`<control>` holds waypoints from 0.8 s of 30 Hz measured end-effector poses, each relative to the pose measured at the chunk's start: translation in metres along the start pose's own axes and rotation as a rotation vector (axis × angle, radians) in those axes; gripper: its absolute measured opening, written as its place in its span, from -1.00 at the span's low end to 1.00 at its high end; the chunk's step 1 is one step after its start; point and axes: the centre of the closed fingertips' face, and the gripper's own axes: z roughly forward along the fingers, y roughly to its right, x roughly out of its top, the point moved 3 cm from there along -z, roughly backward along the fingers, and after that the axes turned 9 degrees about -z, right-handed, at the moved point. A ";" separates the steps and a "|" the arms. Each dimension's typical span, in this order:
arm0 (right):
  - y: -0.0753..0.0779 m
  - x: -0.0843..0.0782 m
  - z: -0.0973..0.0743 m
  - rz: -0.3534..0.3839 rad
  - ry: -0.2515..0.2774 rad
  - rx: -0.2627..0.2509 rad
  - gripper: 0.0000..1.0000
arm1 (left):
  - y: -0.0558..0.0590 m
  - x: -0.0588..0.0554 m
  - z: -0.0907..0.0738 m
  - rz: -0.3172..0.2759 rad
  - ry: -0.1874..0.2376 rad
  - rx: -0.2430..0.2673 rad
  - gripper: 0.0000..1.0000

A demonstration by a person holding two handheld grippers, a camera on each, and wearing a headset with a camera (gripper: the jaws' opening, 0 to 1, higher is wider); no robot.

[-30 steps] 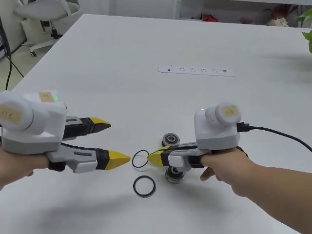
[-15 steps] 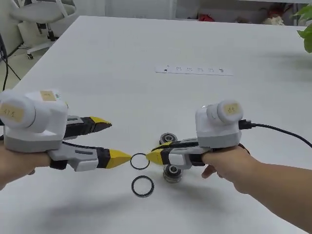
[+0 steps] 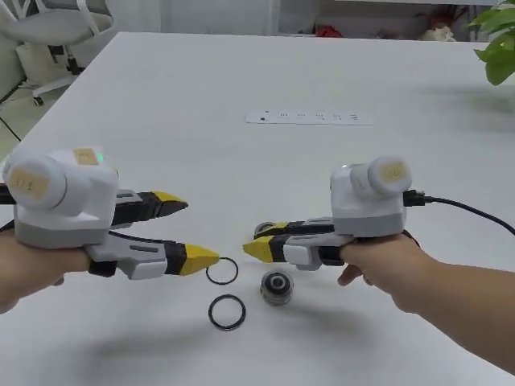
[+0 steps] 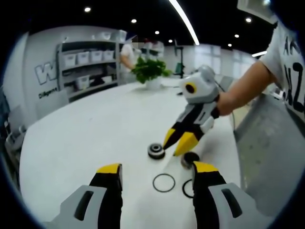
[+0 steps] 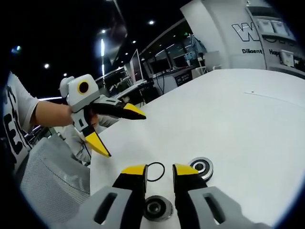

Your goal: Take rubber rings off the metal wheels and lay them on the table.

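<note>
Rubber rings: we see plain black.
Metal wheels: we see silver with dark centres.
Left tool: white and grey body, black jaws, yellow tips.
Right tool: we see the same colours.
Tabletop: plain white.

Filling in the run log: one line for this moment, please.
rubber rings: two, flat on table | wheels: two | left gripper: open, empty | right gripper: open, empty

Rubber ring released, now flat on table, right gripper drawn back off metal wheel
</note>
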 end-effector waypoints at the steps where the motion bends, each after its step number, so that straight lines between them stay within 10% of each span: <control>1: 0.001 0.000 -0.001 -0.001 0.002 -0.003 -0.63 | 0.000 0.002 0.002 0.001 0.001 -0.002 0.20; 24: 0.028 0.000 -0.022 -0.045 0.006 -0.089 -0.48 | -0.008 0.010 0.028 0.002 -0.014 -0.013 0.17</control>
